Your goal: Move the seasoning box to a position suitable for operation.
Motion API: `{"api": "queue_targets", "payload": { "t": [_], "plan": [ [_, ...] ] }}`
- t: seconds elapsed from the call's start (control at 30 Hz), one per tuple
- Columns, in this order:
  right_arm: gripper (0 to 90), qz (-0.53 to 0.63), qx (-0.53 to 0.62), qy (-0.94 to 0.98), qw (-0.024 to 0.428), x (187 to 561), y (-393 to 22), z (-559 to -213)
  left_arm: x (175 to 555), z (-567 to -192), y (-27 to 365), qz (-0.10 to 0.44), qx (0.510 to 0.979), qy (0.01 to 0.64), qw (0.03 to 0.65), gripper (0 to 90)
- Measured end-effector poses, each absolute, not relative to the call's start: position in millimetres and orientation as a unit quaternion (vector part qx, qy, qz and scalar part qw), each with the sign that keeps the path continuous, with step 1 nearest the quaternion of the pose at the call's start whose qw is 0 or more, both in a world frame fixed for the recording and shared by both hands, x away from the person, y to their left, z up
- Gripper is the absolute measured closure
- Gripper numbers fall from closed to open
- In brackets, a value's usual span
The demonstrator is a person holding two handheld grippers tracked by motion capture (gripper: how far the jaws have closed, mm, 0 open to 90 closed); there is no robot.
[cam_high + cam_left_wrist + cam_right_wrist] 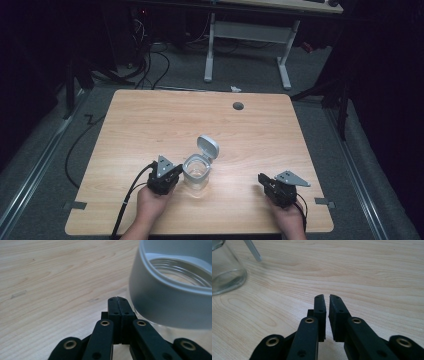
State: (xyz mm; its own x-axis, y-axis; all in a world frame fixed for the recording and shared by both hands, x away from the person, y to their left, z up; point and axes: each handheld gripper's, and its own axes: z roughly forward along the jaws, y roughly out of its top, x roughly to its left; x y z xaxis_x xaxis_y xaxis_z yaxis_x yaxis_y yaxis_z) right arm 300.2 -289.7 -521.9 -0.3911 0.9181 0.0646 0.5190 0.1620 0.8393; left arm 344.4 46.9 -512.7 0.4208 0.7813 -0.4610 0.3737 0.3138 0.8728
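Wooden table [150,120] bears one open, seemingly glass jar [196,171].

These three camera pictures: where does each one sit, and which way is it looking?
High view: above the person's side, looking forward and down on the table; both hands, left gripper and right gripper show.
Left gripper view: rides the left gripper, looking along its closed fingers beside the jar.
Right gripper view: rides the right gripper, looking along its slightly parted fingers across the wood.
Shared: all three show the open-lidded glass jar and the table.
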Motion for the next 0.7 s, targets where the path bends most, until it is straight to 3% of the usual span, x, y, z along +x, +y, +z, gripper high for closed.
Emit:
{"api": "queue_targets", "payload": {
  "t": [0.47,0.7],
  "plan": [
    [73.4,0.416,0.485,0.73,0.243,300.2,-286.4,-521.7,311.7,-516.3,47.7,0.136,0.574,0.489,0.643,84.1],
    [78.5,0.402,0.496,0.728,0.251,301.3,-290.2,-516.5,291.4,-527.6,51.4,0.136,0.598,0.473,0.632,77.8]
  ]
}}
